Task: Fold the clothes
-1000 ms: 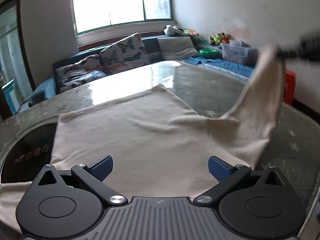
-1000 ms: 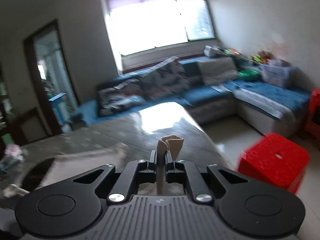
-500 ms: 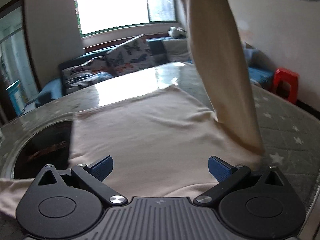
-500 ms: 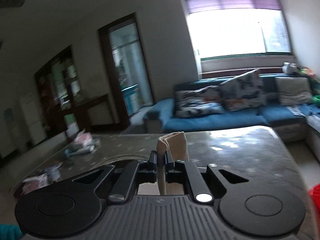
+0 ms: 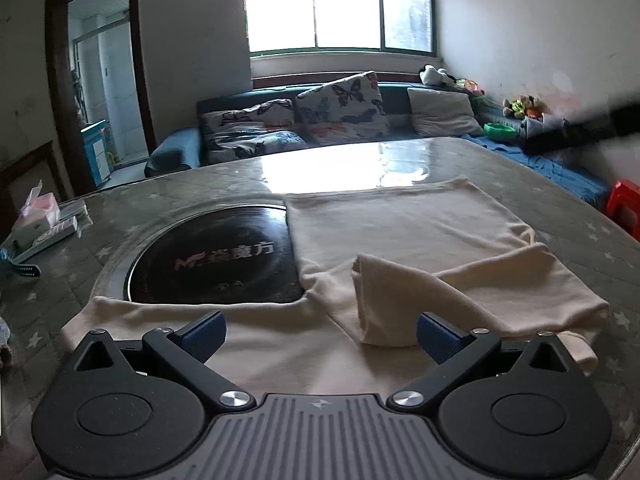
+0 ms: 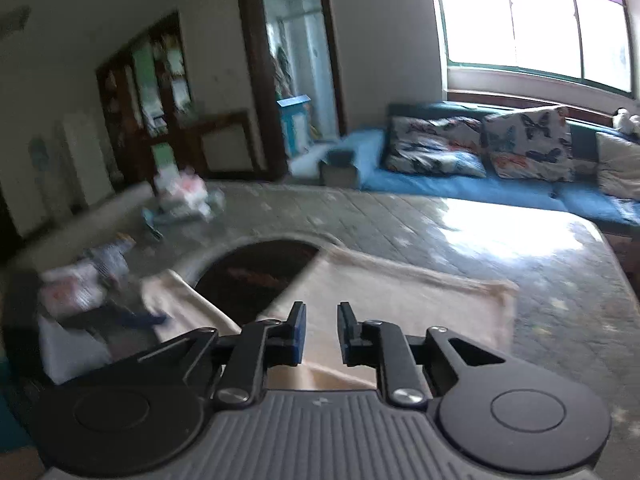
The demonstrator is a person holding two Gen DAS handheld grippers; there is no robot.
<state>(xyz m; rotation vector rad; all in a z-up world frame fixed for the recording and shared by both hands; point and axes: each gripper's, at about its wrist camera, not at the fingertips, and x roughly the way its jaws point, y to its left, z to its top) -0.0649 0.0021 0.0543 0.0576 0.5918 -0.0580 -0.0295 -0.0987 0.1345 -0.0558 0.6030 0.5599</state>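
Note:
A cream garment (image 5: 404,236) lies spread on the glass-topped table (image 5: 360,164), with its right sleeve (image 5: 384,300) folded across the body. My left gripper (image 5: 320,334) hovers open over the near edge of the cloth, nothing between its blue pads. In the right wrist view the same garment (image 6: 400,300) lies below my right gripper (image 6: 322,330), whose jaws are opening with a narrow gap and no cloth between them. A blurred dark bar at the right of the left wrist view is likely the right gripper's body (image 5: 584,128).
A round black inset with lettering (image 5: 216,260) sits in the table left of the garment, part covered by it. Tissue packs and small items (image 5: 36,216) lie at the table's left. A blue sofa with cushions (image 5: 320,116) stands behind; a red stool (image 5: 624,204) stands right.
The right gripper carried the sleeve across and let it go; the sleeve now lies folded on the body. Both views swung left, showing the doorway and the black inset.

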